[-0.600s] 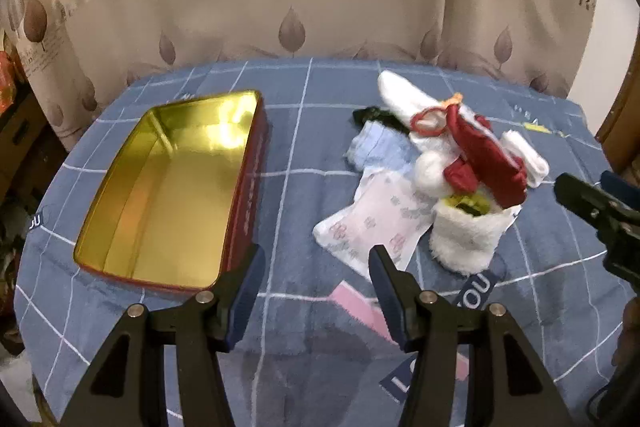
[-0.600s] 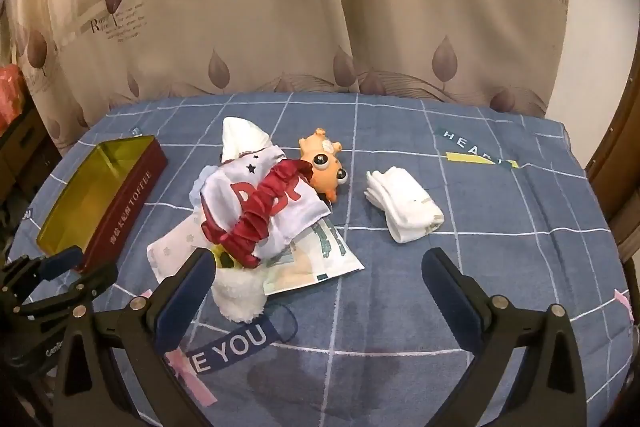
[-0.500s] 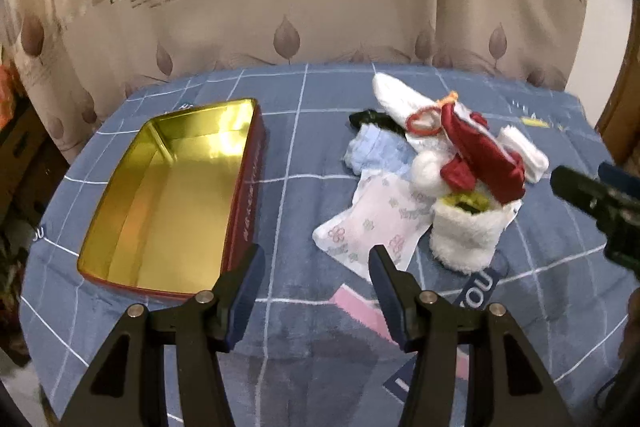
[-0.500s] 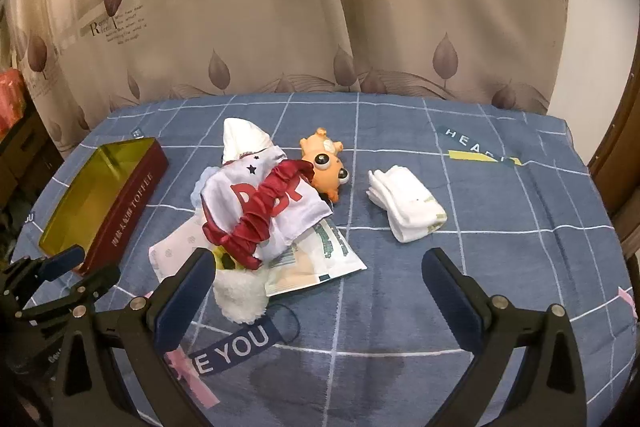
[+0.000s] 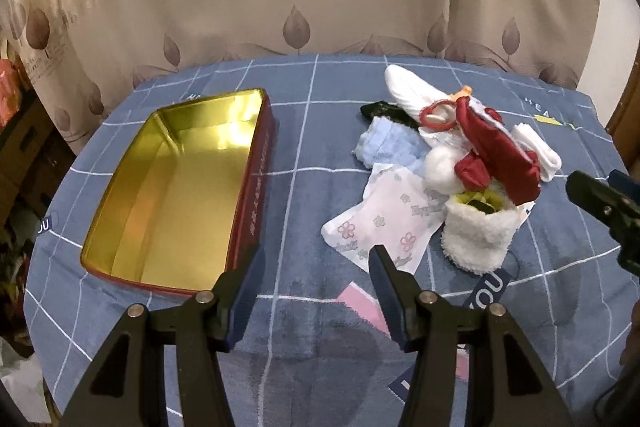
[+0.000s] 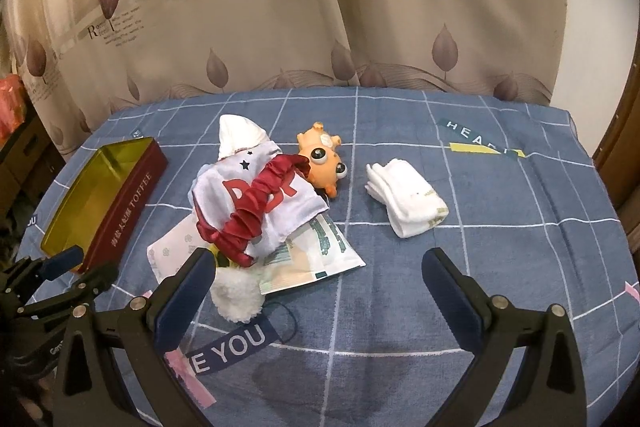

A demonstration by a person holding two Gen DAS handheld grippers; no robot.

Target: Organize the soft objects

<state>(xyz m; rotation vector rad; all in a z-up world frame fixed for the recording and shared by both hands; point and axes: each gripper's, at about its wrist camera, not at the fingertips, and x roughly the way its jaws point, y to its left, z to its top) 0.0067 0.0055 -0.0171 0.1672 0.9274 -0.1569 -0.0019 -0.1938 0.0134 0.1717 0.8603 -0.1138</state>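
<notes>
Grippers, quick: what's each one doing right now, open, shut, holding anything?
Left gripper: open, nothing between its fingers, above the blue checked cloth.
Right gripper: wide open, holding nothing.

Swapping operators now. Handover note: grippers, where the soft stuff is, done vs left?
Left gripper: open, empty, above the blanket near the tin.
Right gripper: wide open, empty, in front of the pile.
Gold toffee tin: empty.
Pile beside it: red scrunchie on a white pouch, fluffy white sock, orange toy.
Folded white socks lie apart.
Done: nothing. Left: everything.
</notes>
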